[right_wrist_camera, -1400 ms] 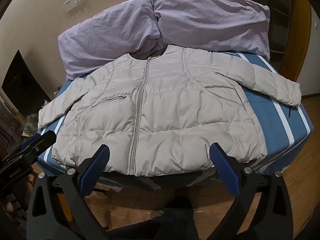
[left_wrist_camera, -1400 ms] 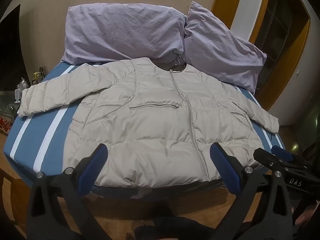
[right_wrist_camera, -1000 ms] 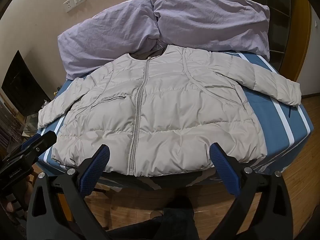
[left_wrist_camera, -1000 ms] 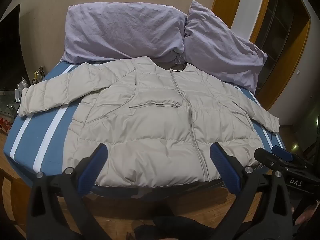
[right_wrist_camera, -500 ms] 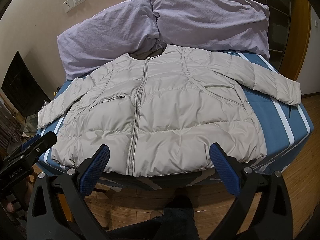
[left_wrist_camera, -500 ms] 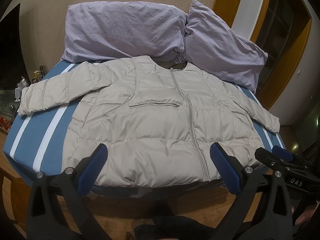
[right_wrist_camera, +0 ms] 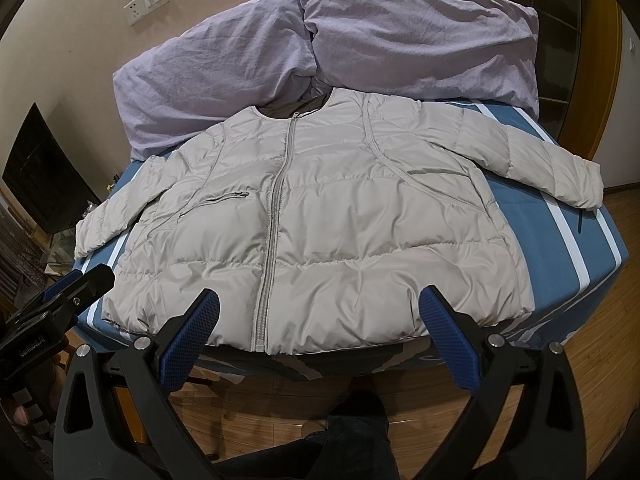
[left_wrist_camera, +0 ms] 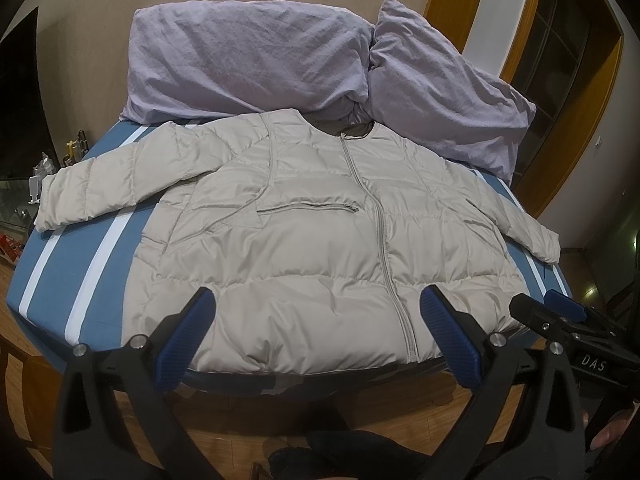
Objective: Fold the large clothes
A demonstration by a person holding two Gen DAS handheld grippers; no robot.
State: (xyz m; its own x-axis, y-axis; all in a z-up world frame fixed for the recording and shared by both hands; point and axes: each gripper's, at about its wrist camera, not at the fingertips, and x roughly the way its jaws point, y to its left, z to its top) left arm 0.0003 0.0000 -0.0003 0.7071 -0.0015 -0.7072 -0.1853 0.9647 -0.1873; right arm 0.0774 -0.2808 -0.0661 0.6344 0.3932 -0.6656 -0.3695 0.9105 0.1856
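On the blue striped bed (left_wrist_camera: 52, 264) a beige puffer jacket (left_wrist_camera: 304, 240) lies flat, zipped, sleeves spread, unfolded; left gripper (left_wrist_camera: 320, 332) and right gripper (right_wrist_camera: 318, 330) hover spread wide, holding nothing

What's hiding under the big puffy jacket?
The beige jacket lies flat on a blue bed cover with white stripes. Its collar reaches the purple pillows. Anything beneath the jacket's middle is covered, so unseen.

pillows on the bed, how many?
2. One lilac pillow lies at the head of the bed on the left; the other pillow leans beside it on the right, touching it above the jacket collar. None seem hidden.
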